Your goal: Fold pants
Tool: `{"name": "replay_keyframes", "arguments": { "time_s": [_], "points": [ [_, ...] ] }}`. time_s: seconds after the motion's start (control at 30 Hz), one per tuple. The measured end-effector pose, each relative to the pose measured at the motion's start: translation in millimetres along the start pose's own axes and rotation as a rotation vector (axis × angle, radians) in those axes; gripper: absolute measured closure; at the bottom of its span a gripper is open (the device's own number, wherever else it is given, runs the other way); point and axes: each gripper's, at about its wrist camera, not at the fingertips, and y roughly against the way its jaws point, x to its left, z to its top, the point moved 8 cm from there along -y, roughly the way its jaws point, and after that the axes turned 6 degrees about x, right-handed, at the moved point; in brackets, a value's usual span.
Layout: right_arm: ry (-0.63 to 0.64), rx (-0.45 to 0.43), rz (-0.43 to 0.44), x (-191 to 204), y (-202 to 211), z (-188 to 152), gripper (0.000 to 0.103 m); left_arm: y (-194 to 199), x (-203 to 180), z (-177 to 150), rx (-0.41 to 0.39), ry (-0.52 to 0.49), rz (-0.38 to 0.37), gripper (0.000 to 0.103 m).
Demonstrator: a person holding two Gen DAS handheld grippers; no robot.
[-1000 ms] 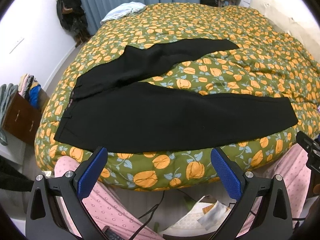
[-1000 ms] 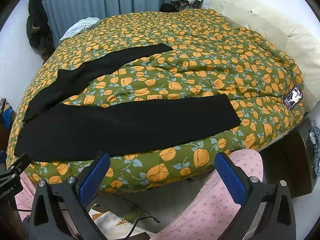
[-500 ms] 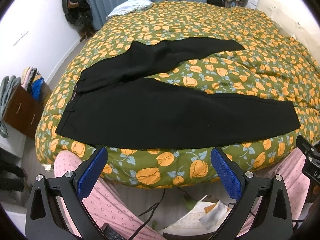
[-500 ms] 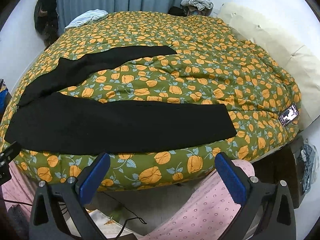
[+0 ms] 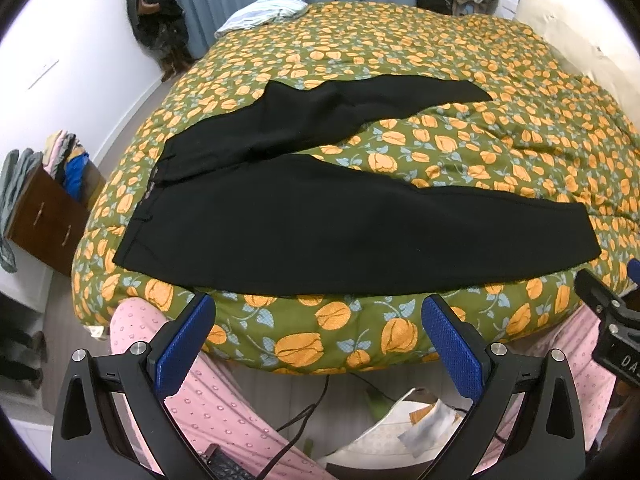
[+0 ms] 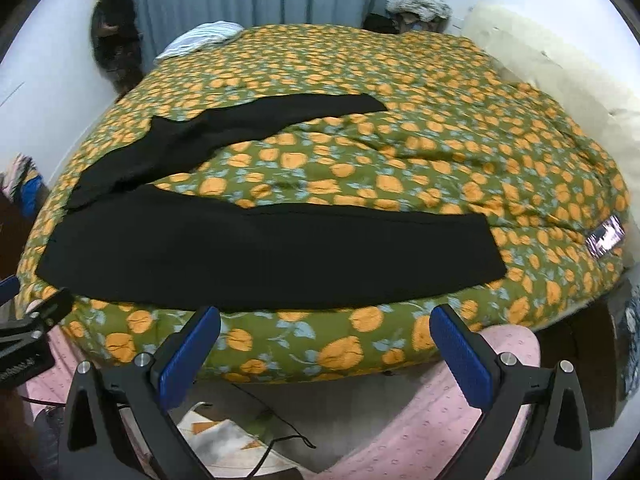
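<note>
Pants (image 5: 280, 216) lie spread flat on the flowered bedspread (image 5: 400, 40), black fabric against orange and green, waistband out at nine o'clock and both legs running toward three. One leg lies along the near edge of the bed, the other angles off toward one o'clock, and a wedge of bedspread shows between them. Left gripper (image 5: 318, 320) hangs short of the bed's edge at six o'clock, blue pads (image 5: 184, 340) spread wide, nothing between them, not touching the cloth. Right gripper (image 6: 326, 332) matches it, jaws gaping, empty, clear of the near leg's hem at three o'clock. Pink dotted trouser legs (image 6: 420, 420) of the person show beneath both tools. A small dark card (image 6: 605, 237) rests on the bedspread at three o'clock in the right view, well apart from the pants.
</note>
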Motion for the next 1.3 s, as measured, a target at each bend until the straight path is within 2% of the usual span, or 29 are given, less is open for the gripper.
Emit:
{"name": "replay_keyframes", "arguments": {
  "time_s": [0.17, 0.3, 0.5, 0.6, 0.7, 0.83, 0.87, 0.97, 1.1, 1.17, 1.23, 1.3],
  "points": [
    [0.061, -0.033, 0.056, 35, 6, 11, 0.0, 8, 15, 2, -0.014, 0.029, 0.013, 0.0],
    [0.091, -0.042, 0.069, 49, 7, 17, 0.0, 8, 22, 4, -0.02, 0.047, 0.018, 0.0],
    [0.094, -0.045, 0.082, 52, 5, 24, 0.0, 0, 17, 7, -0.007, 0.039, 0.017, 0.0],
    [0.073, -0.075, 0.126, 45, 6, 33, 0.0, -3, 14, 15, -0.008, 0.035, 0.014, 0.0],
    [0.026, -0.214, 0.254, 37, 27, 55, 0.0, -2, 16, 31, -0.043, 0.048, 0.016, 0.0],
    [0.023, -0.566, 0.539, 29, 70, 89, 0.0, -9, 19, 51, -0.076, 0.074, 0.031, 0.0],
    [0.03, -0.579, 0.555, 29, 67, 95, 0.0, -13, 19, 55, -0.072, 0.08, 0.024, 0.0],
    [0.074, -0.449, 0.578, 38, 26, 115, 0.0, -25, 17, 70, -0.061, 0.092, 0.006, 0.0],
    [0.102, -0.435, 0.599, 21, -16, 154, 0.0, -33, 14, 98, -0.089, 0.095, 0.006, 0.0],
    [0.146, -0.459, 0.598, 3, -37, 195, 0.0, -37, 13, 109, -0.101, 0.095, 0.012, 0.0],
    [0.155, -0.448, 0.558, -22, -68, 241, 0.0, -47, 11, 117, -0.088, 0.093, 0.016, 0.0],
    [0.133, -0.386, 0.496, -50, -107, 288, 0.0, -60, 10, 120, -0.063, 0.09, 0.021, 0.0]
  ]
}}
